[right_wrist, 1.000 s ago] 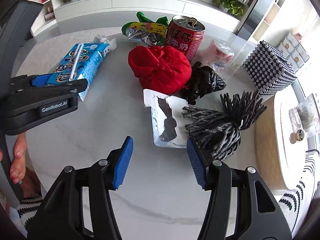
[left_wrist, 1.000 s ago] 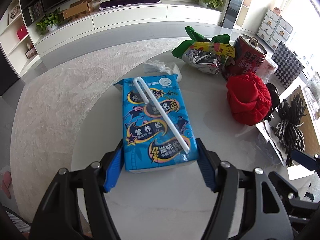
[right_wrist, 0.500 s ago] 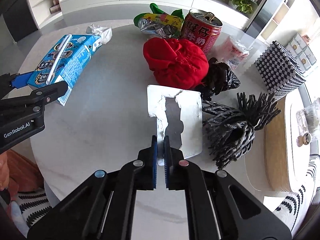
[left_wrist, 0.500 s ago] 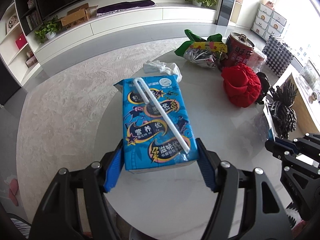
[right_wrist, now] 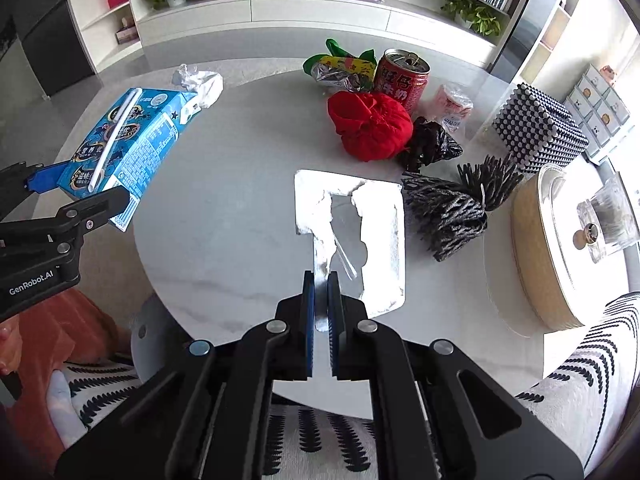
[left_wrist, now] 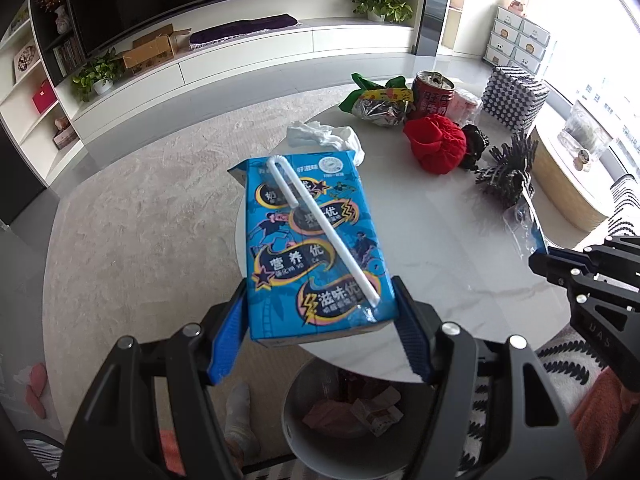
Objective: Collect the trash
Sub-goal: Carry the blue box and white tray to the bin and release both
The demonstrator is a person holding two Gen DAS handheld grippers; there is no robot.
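Holding the carton in my left gripper, jaws clamped on its lower sides, I have it lifted off the table with the bin showing below at about 6 o'clock in the left view. My right gripper is pinched shut on the near edge of the torn wrapper, which hangs out toward 12 o'clock over the tabletop. The carton's risk, I judge, is the release: I grip only its bottom end, so the long front end could tip and catch the table edge or bin rim and land on the floor. The loose straw on its face may slide off too. The wrapper looks thin and already ripped; a quick pull could tear it further and leave a piece behind, or it may flutter past the bin when I let go. The can, red bundle and tissue wait at 12 o'clock.
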